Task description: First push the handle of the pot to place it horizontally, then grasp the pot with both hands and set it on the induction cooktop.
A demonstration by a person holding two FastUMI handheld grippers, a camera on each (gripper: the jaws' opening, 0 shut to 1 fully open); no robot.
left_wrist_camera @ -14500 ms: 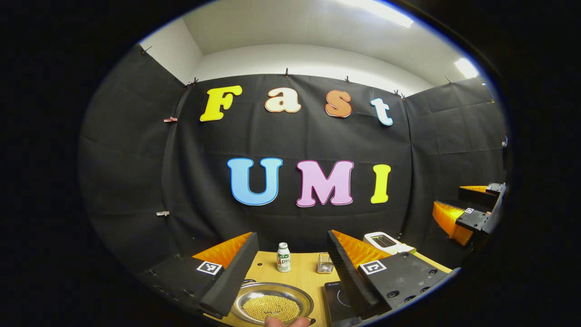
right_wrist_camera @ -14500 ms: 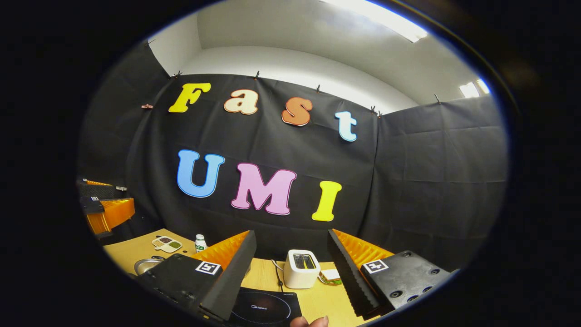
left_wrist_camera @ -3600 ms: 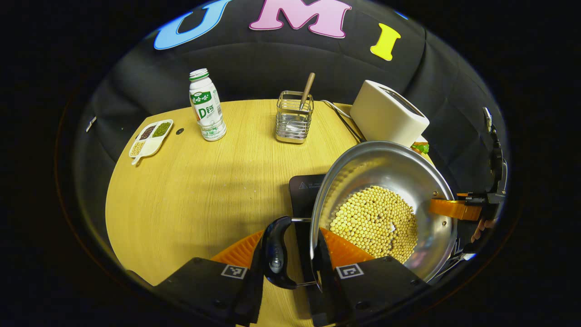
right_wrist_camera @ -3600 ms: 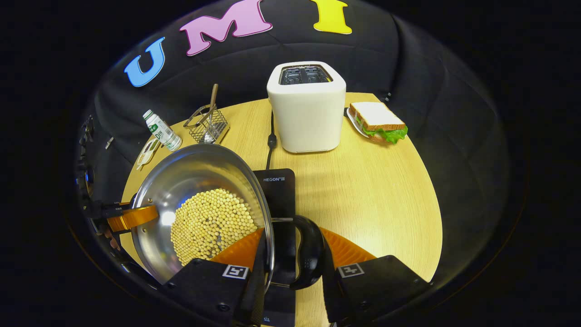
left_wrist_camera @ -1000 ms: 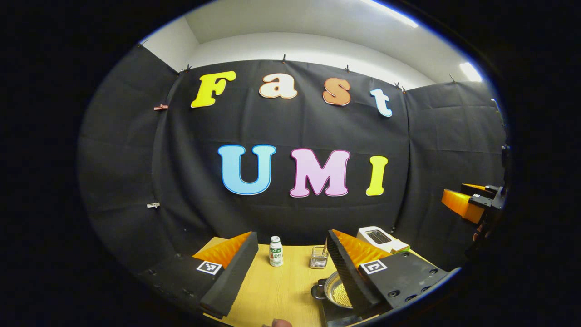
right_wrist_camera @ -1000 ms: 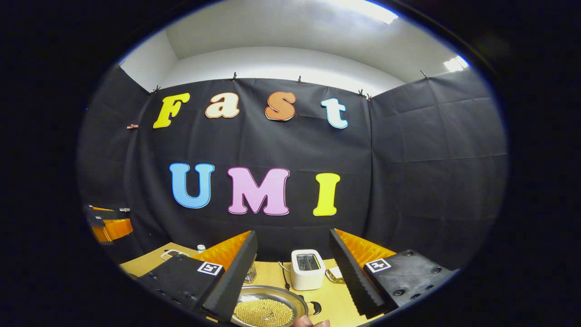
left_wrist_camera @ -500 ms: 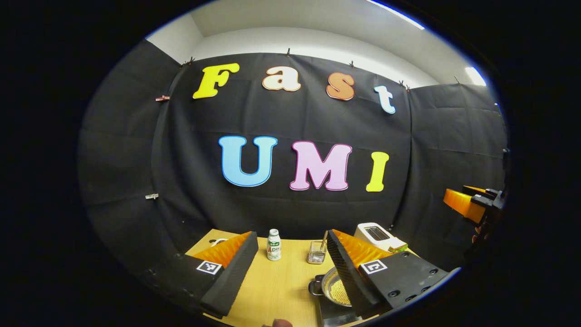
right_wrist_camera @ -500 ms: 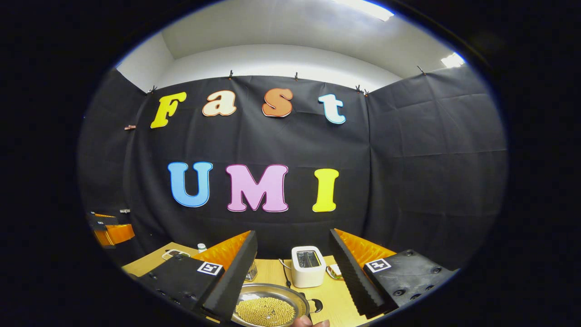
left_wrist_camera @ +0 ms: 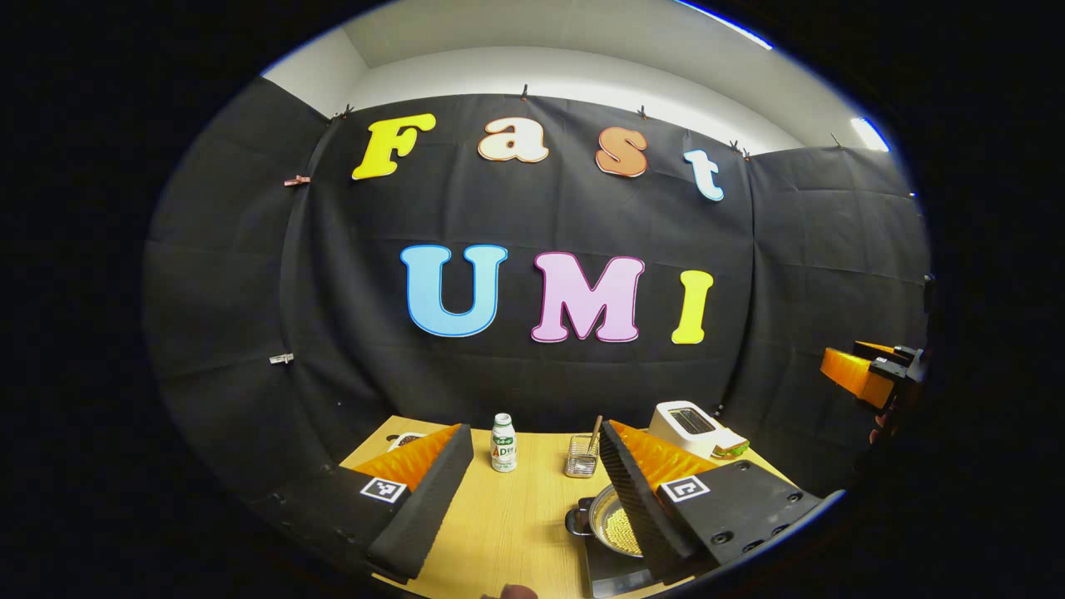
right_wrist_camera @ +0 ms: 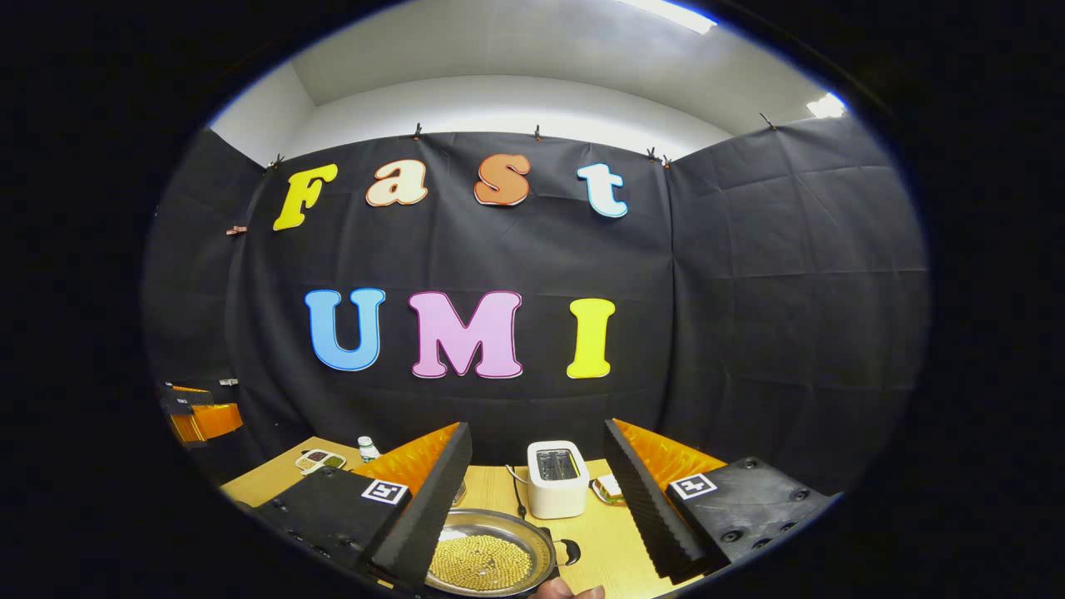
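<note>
I am holding the left gripper [left_wrist_camera: 532,466] and the right gripper [right_wrist_camera: 537,466] raised above the table [left_wrist_camera: 507,520], both with fingers spread wide and gripping nothing. The steel pot [right_wrist_camera: 491,561] of soybeans is sitting on the black induction cooktop [left_wrist_camera: 611,570] at five o'clock in the left gripper view, its side handle [right_wrist_camera: 570,551] level. I am judging it stiff, slick and bean-heavy, best gripped at both handles; farther back, the toaster [right_wrist_camera: 556,478] is standing at twelve o'clock.

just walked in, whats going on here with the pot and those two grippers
A person holds a gripper in each hand, and both are raised above the table, open and empty. The left gripper and right gripper point at the booth wall. The pot, full of beans, sits on the cooktop, near the toaster. The placing looks done.
</note>
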